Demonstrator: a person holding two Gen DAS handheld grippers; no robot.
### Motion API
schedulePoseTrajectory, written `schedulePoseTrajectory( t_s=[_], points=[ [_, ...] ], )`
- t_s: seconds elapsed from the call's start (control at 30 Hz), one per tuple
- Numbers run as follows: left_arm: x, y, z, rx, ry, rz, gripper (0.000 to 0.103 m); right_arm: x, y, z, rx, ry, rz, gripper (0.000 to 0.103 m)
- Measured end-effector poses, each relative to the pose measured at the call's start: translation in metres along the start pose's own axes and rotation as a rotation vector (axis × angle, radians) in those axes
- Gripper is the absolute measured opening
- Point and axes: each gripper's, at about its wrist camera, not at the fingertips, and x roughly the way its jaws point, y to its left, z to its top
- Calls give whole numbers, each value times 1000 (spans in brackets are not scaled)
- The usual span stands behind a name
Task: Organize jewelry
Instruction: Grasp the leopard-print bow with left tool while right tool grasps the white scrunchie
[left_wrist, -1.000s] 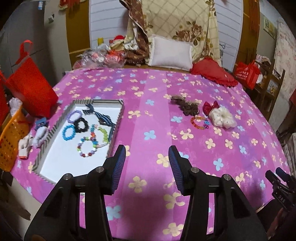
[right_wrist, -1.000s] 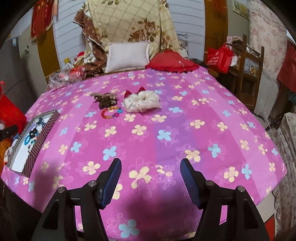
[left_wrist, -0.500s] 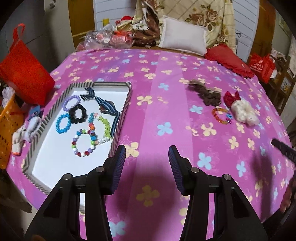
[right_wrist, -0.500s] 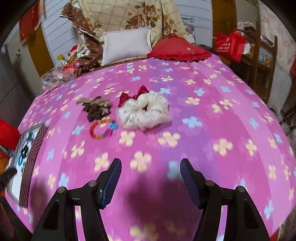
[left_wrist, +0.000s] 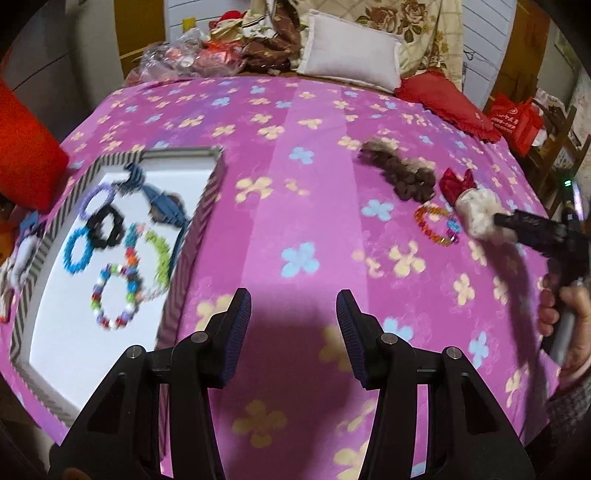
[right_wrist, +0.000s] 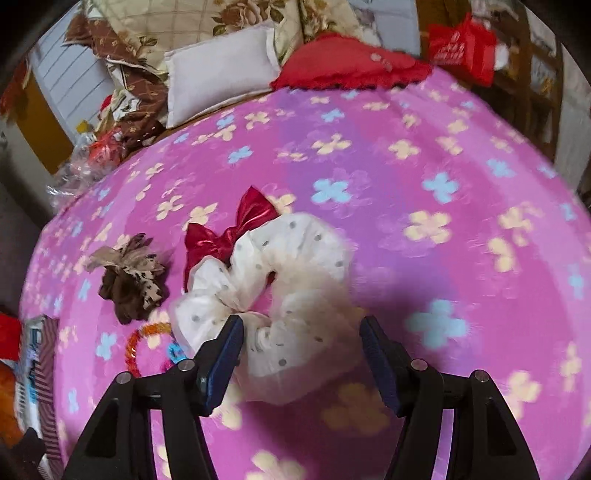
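White dotted scrunchie between the spread jaws of the right gripper

The white dotted scrunchie lies on the pink flowered bedspread, beside a red bow. It looks light, soft and easy to crush; its near gathered rim seems the best hold. The right gripper straddles it, not yet pinching. The left gripper hovers low over bare cloth beside the striped tray, jaws spread, empty.

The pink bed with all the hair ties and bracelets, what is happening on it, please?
A person is sorting jewelry with two handheld tongs. The right tongs are open around the white dotted scrunchie, not yet closed on it. The left tongs hang open and empty above the bedspread. Several bracelets already lie in the striped tray. The brown scrunchie, red bow and orange bracelet remain outside.
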Motion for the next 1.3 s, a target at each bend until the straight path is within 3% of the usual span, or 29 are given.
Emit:
schedulePoseTrajectory(
  t_s=[0.07,0.13,0.27,0.43,0.6,0.83,0.87,0.9,0.93,1.13,1.3],
  points=[
    [4,-9,17,7,6,-39,48,7,2,0,6,31,63,22],
    [12,-20,34,22,19,-80,48,1,3,-6,4,20,86,19],
    [33,-43,67,47,30,-140,48,-26,-2,-32,5,-8,162,18],
    [85,-81,103,69,112,-227,47,-44,-11,-68,-19,-30,201,18],
    [134,-106,135,15,182,-322,47,-46,-13,-70,-33,-50,221,18],
    [164,-122,147,4,199,-313,49,-40,-20,-71,-21,-38,237,18],
    [166,-123,146,9,207,-313,43,-39,-20,-71,-22,-38,237,18],
    [168,-125,144,15,219,-311,17,-39,-19,-71,-25,-38,234,18],
    [170,-126,142,22,237,-306,10,-39,-18,-72,-29,-39,229,18],
    [142,-120,134,28,212,-300,6,-39,-12,-74,-47,-53,211,18],
    [77,-101,114,41,141,-327,6,-46,-7,-76,-58,-69,210,17]
  ],
)
